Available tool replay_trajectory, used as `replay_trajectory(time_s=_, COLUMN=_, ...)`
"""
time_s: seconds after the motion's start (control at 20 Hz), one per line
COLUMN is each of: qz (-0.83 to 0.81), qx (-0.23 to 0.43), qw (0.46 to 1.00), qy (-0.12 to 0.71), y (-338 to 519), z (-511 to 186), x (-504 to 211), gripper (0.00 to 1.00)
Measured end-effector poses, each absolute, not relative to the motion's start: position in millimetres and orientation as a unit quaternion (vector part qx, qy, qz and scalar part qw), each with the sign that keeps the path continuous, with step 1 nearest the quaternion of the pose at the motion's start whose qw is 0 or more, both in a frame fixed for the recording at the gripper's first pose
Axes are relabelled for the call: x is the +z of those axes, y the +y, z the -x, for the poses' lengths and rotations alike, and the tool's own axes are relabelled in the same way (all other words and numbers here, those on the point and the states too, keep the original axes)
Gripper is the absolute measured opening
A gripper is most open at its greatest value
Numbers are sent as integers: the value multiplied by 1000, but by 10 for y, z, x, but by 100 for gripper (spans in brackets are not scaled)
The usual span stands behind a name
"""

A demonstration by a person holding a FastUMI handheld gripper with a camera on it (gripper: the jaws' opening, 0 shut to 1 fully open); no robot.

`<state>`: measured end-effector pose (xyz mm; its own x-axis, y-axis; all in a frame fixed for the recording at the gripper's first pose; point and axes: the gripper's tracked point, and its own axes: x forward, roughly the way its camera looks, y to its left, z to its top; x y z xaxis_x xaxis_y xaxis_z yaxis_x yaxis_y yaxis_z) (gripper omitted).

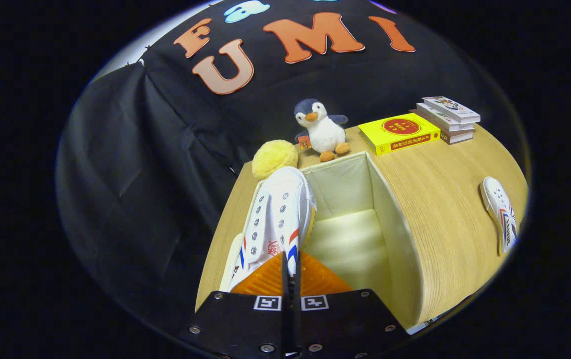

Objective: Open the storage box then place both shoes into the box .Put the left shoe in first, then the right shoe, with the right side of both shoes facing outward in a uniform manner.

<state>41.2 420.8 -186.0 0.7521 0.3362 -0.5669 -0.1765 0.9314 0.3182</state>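
Note:
A white canvas shoe (pixel 276 214) with red and blue stripes hangs from my gripper (pixel 290 267), whose two fingers are pressed together on the shoe's side wall near the heel. The shoe points away from me, toe up over the left side of the open cream fabric storage box (pixel 387 214). The inside of the box shows a bare pale floor to the right of the shoe. A second white shoe (pixel 502 212) with the same stripes lies on the wooden table (pixel 445 199) well to the right of the box.
Beyond the box stand a plush penguin (pixel 321 129) and a yellow fluffy ball (pixel 274 157). A yellow book (pixel 399 131) and a small stack of books (pixel 449 118) lie at the far right. The table's left edge runs close beside the box.

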Motion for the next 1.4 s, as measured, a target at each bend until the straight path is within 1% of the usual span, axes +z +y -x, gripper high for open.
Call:
replay_trajectory(time_s=0.3, qz=-108, qx=124, qw=921, qy=353, y=4272, z=-455, x=-2169, gripper=1)
replay_trajectory(time_s=0.4, qz=-133, qx=156, qw=914, qy=351, y=4396, z=-459, x=-2157, gripper=8)
replay_trajectory(time_s=0.45, qz=-148, qx=162, qw=915, qy=338, y=4389, z=-471, x=-2047, gripper=27)
replay_trajectory(time_s=0.55, qz=-146, qx=158, qw=923, qy=319, y=4201, z=-484, x=-1835, gripper=41)
replay_trajectory(time_s=0.6, qz=-141, qx=156, qw=927, qy=311, y=4103, z=-495, x=-1761, gripper=47)
replay_trajectory(time_s=0.7, qz=-137, qx=151, qw=934, qy=294, y=3872, z=-484, x=-1600, gripper=66)
replay_trajectory(time_s=0.75, qz=-137, qx=149, qw=937, qy=285, y=3752, z=-479, x=-1517, gripper=79)
replay_trajectory(time_s=0.85, qz=-132, qx=138, qw=944, qy=270, y=3455, z=-468, x=-1378, gripper=94)
replay_trajectory(time_s=1.0, qz=-126, qx=110, qw=953, qy=254, y=2908, z=-477, x=-1264, gripper=99)
replay_trajectory(time_s=1.2, qz=-118, qx=60, qw=960, qy=248, y=2014, z=-493, x=-1267, gripper=99)
replay_trajectory(time_s=1.4, qz=-91, qx=-8, qw=961, qy=261, y=925, z=-451, x=-1463, gripper=99)
